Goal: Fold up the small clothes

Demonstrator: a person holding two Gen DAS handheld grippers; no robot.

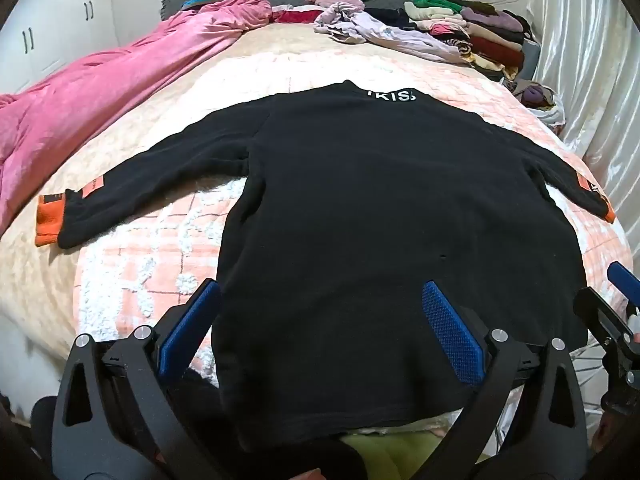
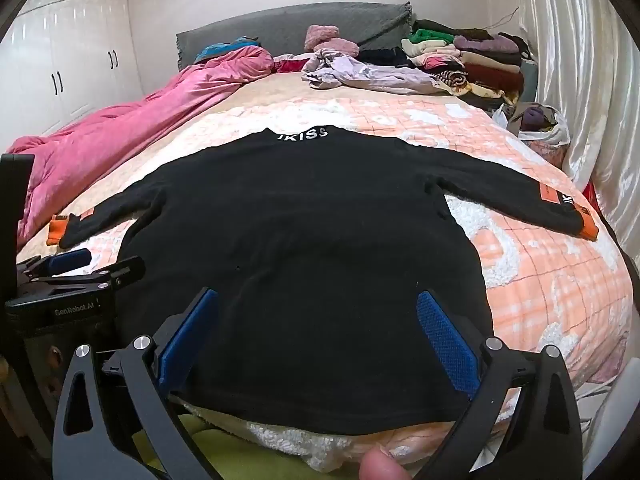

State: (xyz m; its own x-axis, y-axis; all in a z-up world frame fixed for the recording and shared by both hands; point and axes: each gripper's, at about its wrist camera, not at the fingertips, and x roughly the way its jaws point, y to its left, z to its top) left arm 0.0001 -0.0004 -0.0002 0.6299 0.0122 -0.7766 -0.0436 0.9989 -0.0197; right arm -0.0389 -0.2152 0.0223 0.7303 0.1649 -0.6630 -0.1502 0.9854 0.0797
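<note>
Bedroom, bed with a peach-and-white tufted check bedspread as the work surface; crumpled pink satin quilt along the left side, stack of folded knitwear at the far right by the grey headboard, loose lilac garment in front of it; white wardrobe doors behind.

Task item: black long-sleeved fleece sweatshirt with orange cuffs, laid flat, back up, collar with white lettering at the far end, hem at the near edge of the bed; long axis runs straight away from both cameras; sleeves spread out to either side, left cuff and right cuff each well apart from the body.

Left gripper: jaws fully spread, nothing pinched; hangs over the near-left part of the hem, left side seam just inside its left finger. Right gripper: also wide open, empty; over the hem toward the right, tilted down at the cloth.

Key relation: the two grippers sit side by side at the hem, so each sleeve lies outboard and farther up; left one nearer the left sleeve, right one nearer the right. Likely next is a sleeve or side fold inward; each reach goes diagonally forward and outward.
</note>
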